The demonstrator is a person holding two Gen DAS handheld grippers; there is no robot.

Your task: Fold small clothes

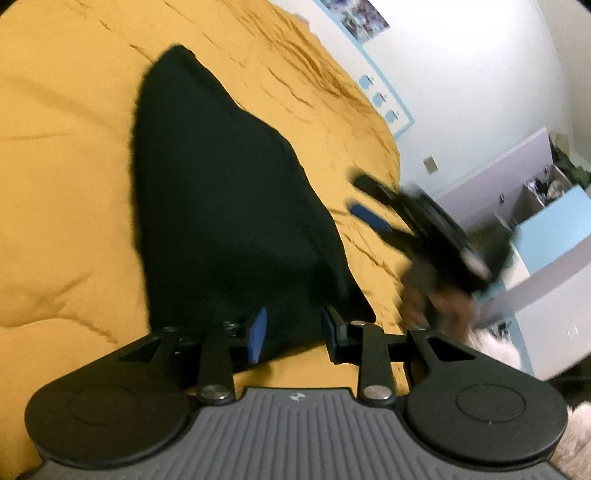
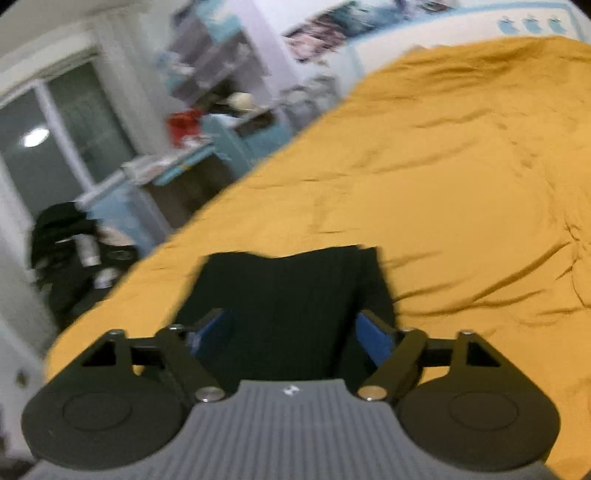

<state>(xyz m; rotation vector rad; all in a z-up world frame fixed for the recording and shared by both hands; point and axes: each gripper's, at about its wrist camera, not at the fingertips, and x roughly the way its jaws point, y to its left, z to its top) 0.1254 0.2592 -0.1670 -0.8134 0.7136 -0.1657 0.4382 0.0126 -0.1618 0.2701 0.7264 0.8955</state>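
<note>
A small black garment (image 1: 221, 206) lies on the mustard-yellow bedspread (image 1: 66, 155). My left gripper (image 1: 293, 332) is open, its blue-padded fingers over the garment's near edge. The right gripper (image 1: 369, 206) shows in the left wrist view, open and blurred, to the right of the garment. In the right wrist view my right gripper (image 2: 295, 336) is open with the black garment (image 2: 291, 291) between and ahead of its fingers, on the yellow bedspread (image 2: 461, 184). I cannot tell whether either gripper touches the cloth.
The bed's edge (image 2: 207, 218) runs diagonally at left. Beyond it stand blue and grey shelves (image 2: 221, 122), a dark bag (image 2: 70, 251) and a window (image 2: 48, 136). A white wall with posters (image 1: 369, 18) lies beyond the bed.
</note>
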